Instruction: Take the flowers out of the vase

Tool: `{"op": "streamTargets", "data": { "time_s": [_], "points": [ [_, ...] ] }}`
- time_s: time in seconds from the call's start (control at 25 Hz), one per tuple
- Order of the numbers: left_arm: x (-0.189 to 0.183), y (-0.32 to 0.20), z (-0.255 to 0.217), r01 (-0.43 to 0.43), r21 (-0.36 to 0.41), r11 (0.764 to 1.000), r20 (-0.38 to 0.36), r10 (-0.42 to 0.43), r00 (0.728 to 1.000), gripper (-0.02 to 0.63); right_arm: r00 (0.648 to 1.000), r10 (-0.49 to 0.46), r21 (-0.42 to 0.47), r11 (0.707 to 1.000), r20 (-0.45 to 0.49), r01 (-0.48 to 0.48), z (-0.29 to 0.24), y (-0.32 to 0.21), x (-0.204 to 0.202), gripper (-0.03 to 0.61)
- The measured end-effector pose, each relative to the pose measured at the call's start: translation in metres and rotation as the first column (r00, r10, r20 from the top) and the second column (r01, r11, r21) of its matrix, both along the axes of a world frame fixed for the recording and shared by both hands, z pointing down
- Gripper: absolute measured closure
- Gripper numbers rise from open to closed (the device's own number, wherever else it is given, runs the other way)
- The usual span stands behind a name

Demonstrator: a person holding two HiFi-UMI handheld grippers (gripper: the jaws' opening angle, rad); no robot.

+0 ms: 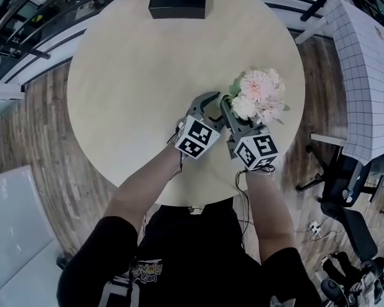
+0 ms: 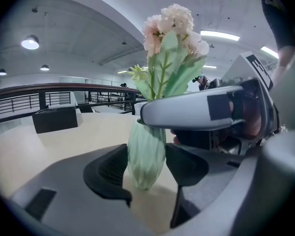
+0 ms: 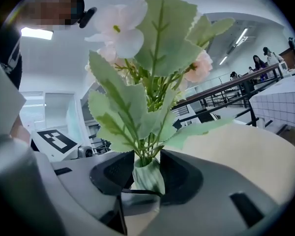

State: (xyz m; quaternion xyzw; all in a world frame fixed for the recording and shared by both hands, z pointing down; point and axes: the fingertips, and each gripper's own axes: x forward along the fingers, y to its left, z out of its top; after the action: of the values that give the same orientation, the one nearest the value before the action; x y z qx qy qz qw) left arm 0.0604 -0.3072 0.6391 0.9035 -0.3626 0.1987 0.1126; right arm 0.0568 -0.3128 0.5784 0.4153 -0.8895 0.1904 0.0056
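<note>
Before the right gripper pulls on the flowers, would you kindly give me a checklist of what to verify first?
1. Pale green ribbed vase standing upright on the round beige table: ok.
2. Left gripper steadying the vase, with a pad against its belly on each side: ok.
3. Right gripper straddling the green stems at the vase's rim: ok.
4. Right gripper closed on the stems: not ok; gaps show on both sides of them.
5. Right pads clear of the vase's neck: cannot tell.
6. Space above the pink and white blooms free for lifting: ok.
</note>
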Motion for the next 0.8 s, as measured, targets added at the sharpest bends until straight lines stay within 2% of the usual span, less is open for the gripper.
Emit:
{"op": "streamTargets", "data": {
  "time_s": [0.32,0.8],
  "points": [
    [-0.002,0.004,-0.003,0.002,0.001,1.0,0.005,-0.002,1.0,0.376,1.0,0.009,0.04,0.999,-0.013,-0.009,-0.007,-0.002,0.002,0.463],
    [-0.001,0.003,0.0,0.008,-0.008,1.0,0.022,-0.008,1.0,0.376,1.0,0.027,0.061,0.998,0.004,-0.027,-0.025,0.0,0.012,0.489]
  ]
}}
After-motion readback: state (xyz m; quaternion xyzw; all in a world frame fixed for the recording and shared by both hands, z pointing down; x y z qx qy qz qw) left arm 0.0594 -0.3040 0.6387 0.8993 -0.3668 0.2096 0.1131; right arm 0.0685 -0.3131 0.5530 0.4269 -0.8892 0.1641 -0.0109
